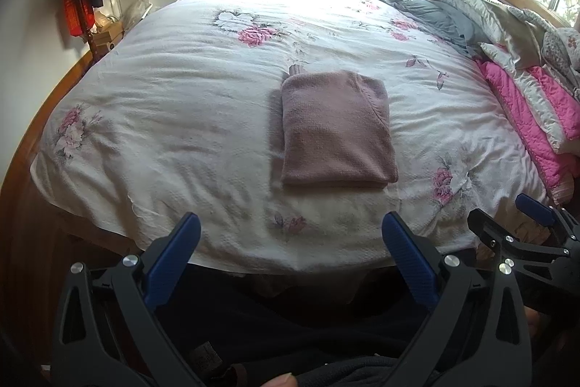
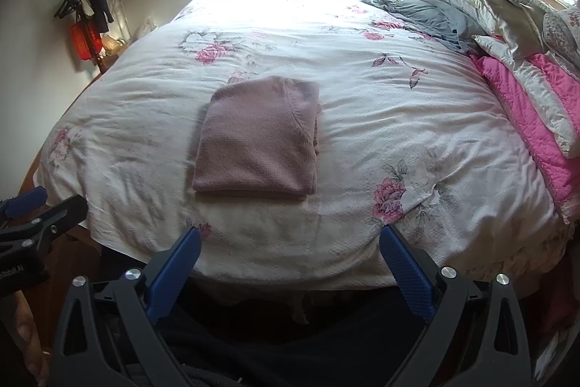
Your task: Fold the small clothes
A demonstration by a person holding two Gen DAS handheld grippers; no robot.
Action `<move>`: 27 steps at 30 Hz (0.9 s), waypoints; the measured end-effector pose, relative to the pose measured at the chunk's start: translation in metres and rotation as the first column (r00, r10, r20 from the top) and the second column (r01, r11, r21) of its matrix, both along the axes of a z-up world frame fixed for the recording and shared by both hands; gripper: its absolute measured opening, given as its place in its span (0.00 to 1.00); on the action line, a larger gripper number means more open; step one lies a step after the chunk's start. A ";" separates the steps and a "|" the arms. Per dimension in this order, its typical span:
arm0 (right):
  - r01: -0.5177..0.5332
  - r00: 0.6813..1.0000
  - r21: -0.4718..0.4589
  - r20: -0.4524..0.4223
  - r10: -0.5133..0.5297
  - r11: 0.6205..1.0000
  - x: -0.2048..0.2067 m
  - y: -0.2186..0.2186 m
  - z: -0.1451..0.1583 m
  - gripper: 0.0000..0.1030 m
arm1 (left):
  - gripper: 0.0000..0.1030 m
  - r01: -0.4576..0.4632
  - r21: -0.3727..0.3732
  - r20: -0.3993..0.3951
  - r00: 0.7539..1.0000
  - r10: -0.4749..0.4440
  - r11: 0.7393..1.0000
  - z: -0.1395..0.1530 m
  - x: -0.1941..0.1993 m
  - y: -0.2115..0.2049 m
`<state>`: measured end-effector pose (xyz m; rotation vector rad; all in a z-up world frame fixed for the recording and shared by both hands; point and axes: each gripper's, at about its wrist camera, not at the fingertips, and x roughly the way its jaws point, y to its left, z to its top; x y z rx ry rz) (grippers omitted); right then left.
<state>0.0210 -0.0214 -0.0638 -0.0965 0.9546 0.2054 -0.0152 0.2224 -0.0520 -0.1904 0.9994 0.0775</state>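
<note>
folded garment (image 1: 335, 129) beyond left gripper (image 1: 290, 227)

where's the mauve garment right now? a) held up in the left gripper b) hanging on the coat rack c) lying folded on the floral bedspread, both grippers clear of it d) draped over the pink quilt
c: the mauve garment lies as a neat folded rectangle on the floral bedspread, while the left gripper and right gripper sit open near the bed's edge, holding nothing.

Dusty-pink knit garment (image 1: 335, 129), folded into a neat rectangle, lying flat mid-bed, neckline seam showing
</note>
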 end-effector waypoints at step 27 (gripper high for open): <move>-0.011 1.000 0.002 0.003 0.011 1.000 0.002 0.000 -0.003 0.96 | 0.97 0.014 0.005 0.003 1.000 -0.014 1.000 -0.001 -0.001 -0.001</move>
